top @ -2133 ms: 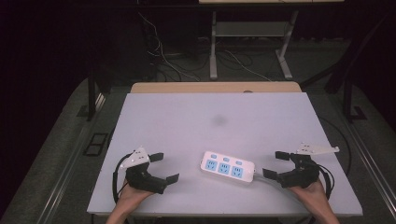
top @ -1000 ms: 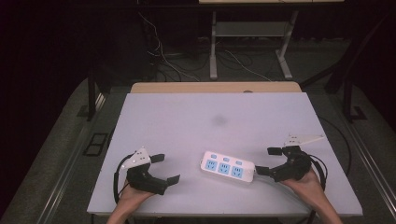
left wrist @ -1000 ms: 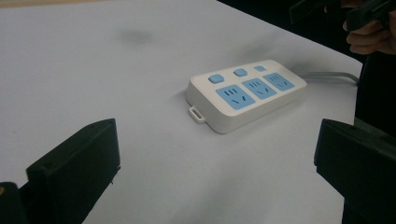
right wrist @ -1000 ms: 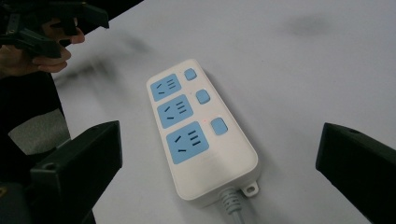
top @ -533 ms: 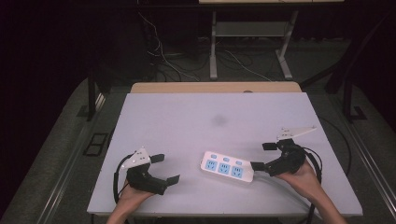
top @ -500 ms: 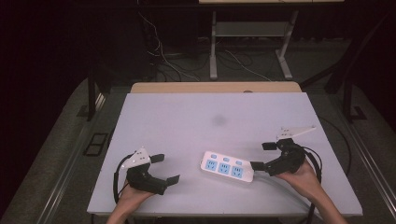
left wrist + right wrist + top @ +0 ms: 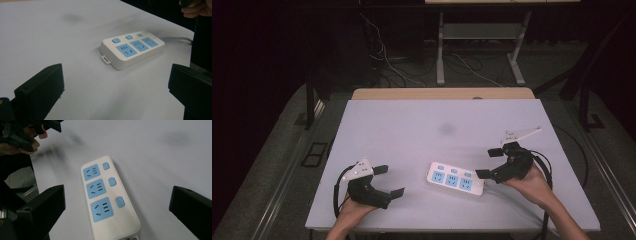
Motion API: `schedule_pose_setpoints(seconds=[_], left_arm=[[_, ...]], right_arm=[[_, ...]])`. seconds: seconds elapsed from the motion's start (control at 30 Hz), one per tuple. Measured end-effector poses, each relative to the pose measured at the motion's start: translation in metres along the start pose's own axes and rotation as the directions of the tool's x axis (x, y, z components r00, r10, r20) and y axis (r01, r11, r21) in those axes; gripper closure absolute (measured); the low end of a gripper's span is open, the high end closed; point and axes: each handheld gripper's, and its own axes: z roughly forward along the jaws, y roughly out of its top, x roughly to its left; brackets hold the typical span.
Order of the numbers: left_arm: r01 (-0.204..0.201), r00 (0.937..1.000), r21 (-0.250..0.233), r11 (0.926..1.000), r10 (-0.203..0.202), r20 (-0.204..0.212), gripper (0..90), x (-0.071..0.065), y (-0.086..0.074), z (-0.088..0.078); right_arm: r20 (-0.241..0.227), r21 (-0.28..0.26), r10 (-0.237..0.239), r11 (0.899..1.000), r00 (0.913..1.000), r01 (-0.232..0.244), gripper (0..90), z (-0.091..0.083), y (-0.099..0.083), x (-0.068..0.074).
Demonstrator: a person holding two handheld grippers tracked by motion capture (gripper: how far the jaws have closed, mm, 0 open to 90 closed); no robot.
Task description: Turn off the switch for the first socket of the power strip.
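A white power strip [image 7: 455, 178] with three blue sockets and three blue buttons lies flat near the table's front edge, between the two hands. My right gripper [image 7: 491, 162] is open, its jaws just right of the strip's cord end; in the right gripper view the strip [image 7: 108, 196] lies between the spread jaws, lengthwise. My left gripper [image 7: 388, 181] rests open at the front left, well apart from the strip. The left gripper view has the strip [image 7: 132, 50] ahead of the jaws, its grey cord [image 7: 178, 39] running off to the right.
The white table [image 7: 412, 130] has a faint dark smudge [image 7: 445, 128] in its middle. A wooden board [image 7: 442, 94] lines the far edge. Beyond it are a metal stand [image 7: 477, 40] and loose cables on the dark floor.
My right gripper has moved left and slightly away from the front edge, closing in on the strip's right end. The left gripper and the strip have stayed put.
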Motion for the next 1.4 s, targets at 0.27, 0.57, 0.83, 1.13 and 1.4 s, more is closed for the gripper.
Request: schedule_pose_setpoints(seconds=[0.27, 0.57, 0.83, 1.13, 1.4], left_arm=[[0.000, 1.0000, 0.001, 1.0000, 0.000, 0.001, 0.0, 0.000, 0.000, 0.000], [-0.005, 1.0000, 0.008, 1.0000, 0.005, 0.004, 0.0, 0.000, 0.000, 0.001], [-0.005, 1.0000, 0.003, 1.0000, 0.005, 0.006, 0.0, 0.000, 0.000, 0.000], [-0.007, 1.0000, 0.006, 1.0000, 0.007, 0.007, 0.0, 0.001, 0.000, 0.000], [-0.008, 0.9999, 0.010, 0.9999, 0.007, 0.008, 0.0, 0.001, -0.001, 0.001]], right_arm=[[-0.010, 0.036, -0.016, 0.999, 0.9998, 0.017, 0.2, 0.009, 0.005, 0.000], [-0.027, 0.086, -0.040, 0.995, 0.9988, 0.043, 0.2, 0.017, 0.014, 0.003], [-0.040, 0.154, -0.066, 0.985, 0.9970, 0.072, 0.2, 0.025, 0.019, 0.004], [-0.056, 0.228, -0.109, 0.966, 0.9925, 0.118, 19.4, 0.035, 0.028, 0.004], [-0.060, 0.239, -0.103, 0.964, 0.9929, 0.115, 37.5, 0.036, 0.030, -0.003]])
